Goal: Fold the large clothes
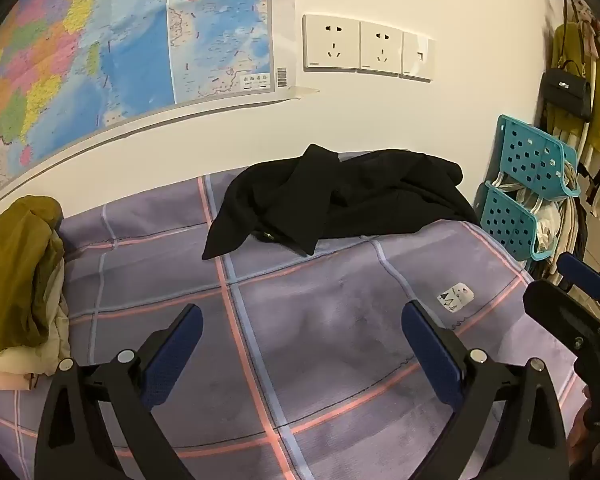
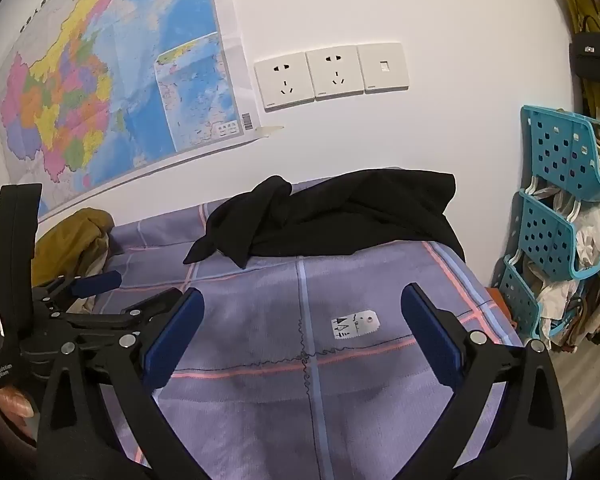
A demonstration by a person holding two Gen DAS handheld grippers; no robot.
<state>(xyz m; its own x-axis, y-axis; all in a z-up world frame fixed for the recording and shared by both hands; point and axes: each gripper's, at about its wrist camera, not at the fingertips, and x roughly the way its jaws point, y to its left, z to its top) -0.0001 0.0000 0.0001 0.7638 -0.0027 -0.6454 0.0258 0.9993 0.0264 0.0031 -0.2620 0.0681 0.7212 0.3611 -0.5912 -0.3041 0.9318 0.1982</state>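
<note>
A crumpled black garment (image 1: pixel 340 200) lies at the far side of the purple checked bed cover (image 1: pixel 300 340), against the wall; it also shows in the right wrist view (image 2: pixel 340 216). My left gripper (image 1: pixel 302 312) is open and empty, hovering over the cover well short of the garment. My right gripper (image 2: pixel 302 296) is open and empty, also over the cover short of the garment. The right gripper shows at the right edge of the left wrist view (image 1: pixel 580 304). The left gripper shows at the left of the right wrist view (image 2: pixel 96 292).
A pile of olive and cream clothes (image 1: pixel 16 280) sits at the cover's left. A teal perforated rack (image 1: pixel 528 192) with bags stands at the right, beside hanging clothes and a black handbag (image 1: pixel 566 94). A map (image 1: pixel 100 48) and sockets (image 1: pixel 364 48) are on the wall.
</note>
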